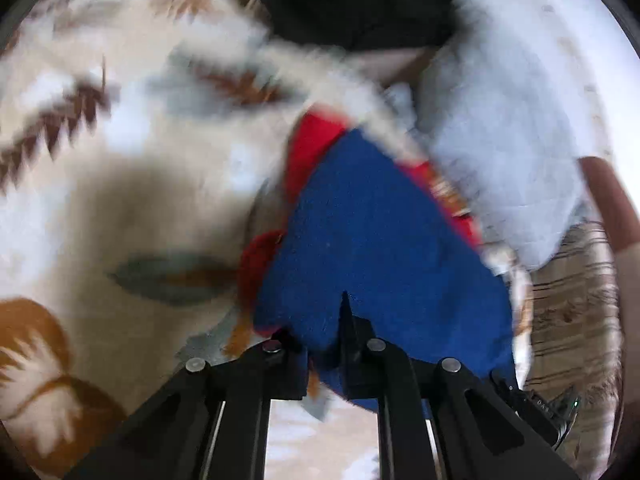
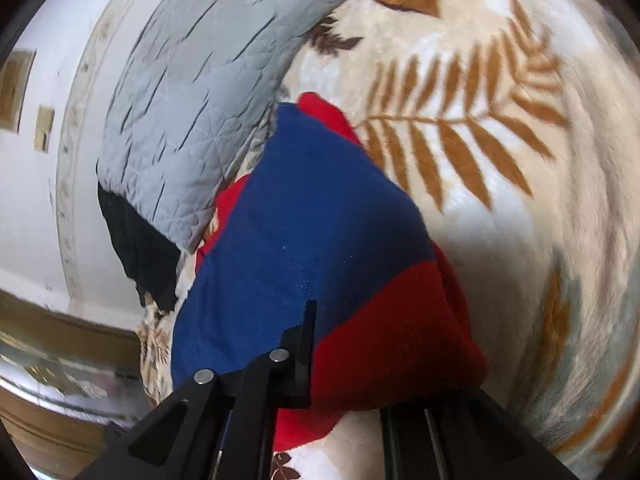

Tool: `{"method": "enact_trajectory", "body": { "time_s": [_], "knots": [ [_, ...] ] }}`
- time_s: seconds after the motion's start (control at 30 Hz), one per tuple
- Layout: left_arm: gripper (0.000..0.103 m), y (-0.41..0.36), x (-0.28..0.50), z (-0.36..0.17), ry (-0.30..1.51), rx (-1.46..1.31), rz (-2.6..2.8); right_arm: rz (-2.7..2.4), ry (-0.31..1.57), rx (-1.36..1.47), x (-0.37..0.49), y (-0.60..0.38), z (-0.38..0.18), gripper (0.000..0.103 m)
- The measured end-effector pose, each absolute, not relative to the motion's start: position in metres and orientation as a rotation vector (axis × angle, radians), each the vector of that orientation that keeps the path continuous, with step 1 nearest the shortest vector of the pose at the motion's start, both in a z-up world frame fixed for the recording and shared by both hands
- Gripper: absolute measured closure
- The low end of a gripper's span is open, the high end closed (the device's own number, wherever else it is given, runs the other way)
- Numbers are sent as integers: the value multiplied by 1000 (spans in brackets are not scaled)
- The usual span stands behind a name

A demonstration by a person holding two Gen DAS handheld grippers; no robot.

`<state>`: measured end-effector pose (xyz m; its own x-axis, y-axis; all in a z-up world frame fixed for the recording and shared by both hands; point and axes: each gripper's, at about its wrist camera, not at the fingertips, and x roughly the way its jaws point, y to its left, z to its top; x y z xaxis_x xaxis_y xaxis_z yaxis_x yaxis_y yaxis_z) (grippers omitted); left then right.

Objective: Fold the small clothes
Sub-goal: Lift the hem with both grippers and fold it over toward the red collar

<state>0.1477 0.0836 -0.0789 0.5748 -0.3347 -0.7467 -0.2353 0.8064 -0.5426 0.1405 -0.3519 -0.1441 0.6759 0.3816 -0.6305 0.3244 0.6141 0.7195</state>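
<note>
On the leaf-patterned blanket (image 2: 500, 80), near a grey quilt (image 2: 192, 92), the blue-and-red garment (image 2: 304, 220) is pinched by both the left hand-held gripper (image 1: 344, 320) and right hand-held gripper (image 2: 310, 320); edges should be kept level and taut; sagging, judged likely, should be avoided.

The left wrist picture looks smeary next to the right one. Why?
Left wrist view: motion blur smears the leaf-print blanket and the blue and red garment. Right wrist view: mostly sharp, blanket leaves crisp, with edges bowed by the fisheye lens.
</note>
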Motion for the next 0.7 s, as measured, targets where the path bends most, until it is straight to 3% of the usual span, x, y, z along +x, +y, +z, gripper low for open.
{"method": "enact_trajectory", "body": {
  "time_s": [0.1, 0.2, 0.27, 0.37, 0.4, 0.47, 0.53, 0.57, 0.7],
  "knots": [
    [95, 86, 116, -34, 861, -628, -75, 91, 776, 853, 123, -348, -92, 94],
    [94, 89, 72, -33, 875, -619, -63, 121, 761, 797, 96, -341, -66, 94],
    [90, 88, 48, -57, 938, -575, -28, 136, 801, 821, 74, -342, -77, 93],
    [88, 96, 29, -120, 1109, -555, 34, 101, 942, 786, 46, -342, -131, 82],
    [88, 105, 23, -125, 1072, -615, -4, 96, 999, 812, 37, -346, -155, 77],
    [79, 113, 22, -112, 1063, -610, -9, 146, 924, 896, 18, -357, -162, 76],
    [65, 119, 21, -92, 1006, -549, 50, 144, 914, 870, 5, -364, -149, 55],
    [63, 122, 23, -81, 971, -513, 70, 131, 894, 856, -1, -369, -142, 30],
    [53, 123, 56, -60, 920, -448, 39, 58, 830, 742, -9, -390, -114, 29]
  ]
}}
